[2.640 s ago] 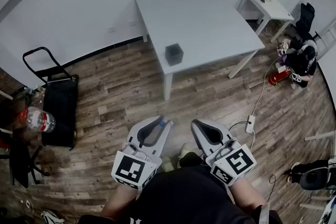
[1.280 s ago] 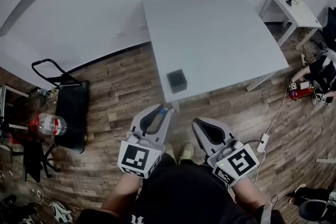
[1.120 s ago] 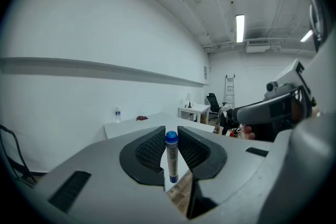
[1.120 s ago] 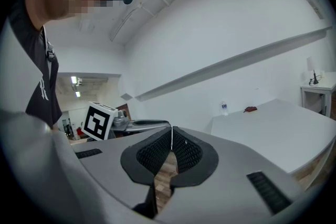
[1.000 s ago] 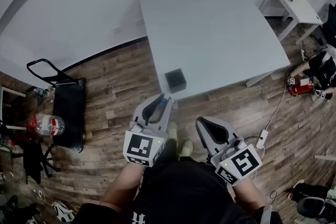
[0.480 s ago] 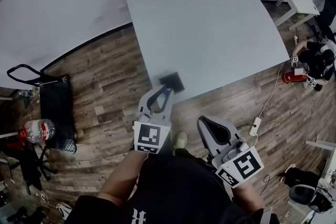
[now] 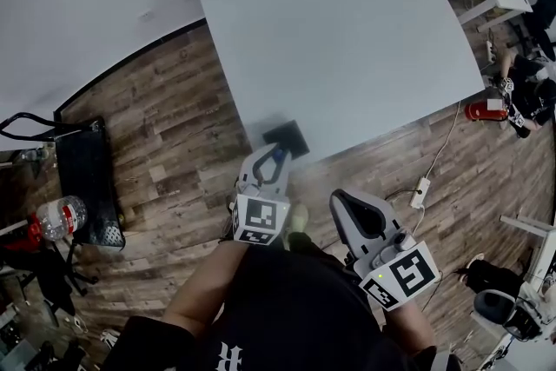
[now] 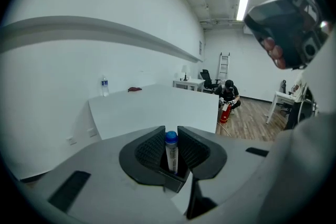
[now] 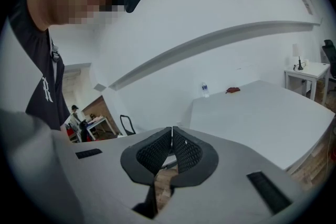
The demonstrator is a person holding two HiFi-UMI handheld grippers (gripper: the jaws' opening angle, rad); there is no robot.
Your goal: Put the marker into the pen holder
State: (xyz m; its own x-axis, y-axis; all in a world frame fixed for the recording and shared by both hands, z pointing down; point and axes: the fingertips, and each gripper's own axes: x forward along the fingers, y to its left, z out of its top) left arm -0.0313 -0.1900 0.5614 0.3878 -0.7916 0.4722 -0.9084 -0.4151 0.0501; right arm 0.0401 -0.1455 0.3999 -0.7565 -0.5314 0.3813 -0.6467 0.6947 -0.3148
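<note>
- left gripper (image 7: 271, 162): jaws clamped on marker (image 8: 171, 152), which stands upright between the pads with its blue cap up
- right gripper (image 9: 171, 136): jaws pressed together with nothing between them, held low beside the person's body and well apart from the holder
- pen holder (image 7: 286, 138): black and boxy, on the near corner of the white table (image 7: 347, 39), just ahead of the left jaw tips; the dark box seen under the marker in the left gripper view is probably it
- risk: holder sits close to the table edge, so a knock from the gripper body on the way down likely shoves it off onto the floor
- risk: letting go before the lower end is inside the opening means the marker hits the rim and bounces to the table or the wood floor
- risk: the lower end of the marker is hidden by the jaws, so lining it up is hard to judge; it may catch the holder wall
- risk: the holder looks light and could tip if the marker goes in at a slant
- around: water bottle (image 8: 104, 85) and a dark red item (image 8: 134, 89) at the far table edge, well apart
- floor: black cart (image 7: 82, 178), plastic bottle (image 7: 61, 217), power strip (image 7: 420, 191)
- seated person (image 7: 521, 96) with red extinguisher (image 7: 476, 110), far right
- nothing stands between the marker and the holder
</note>
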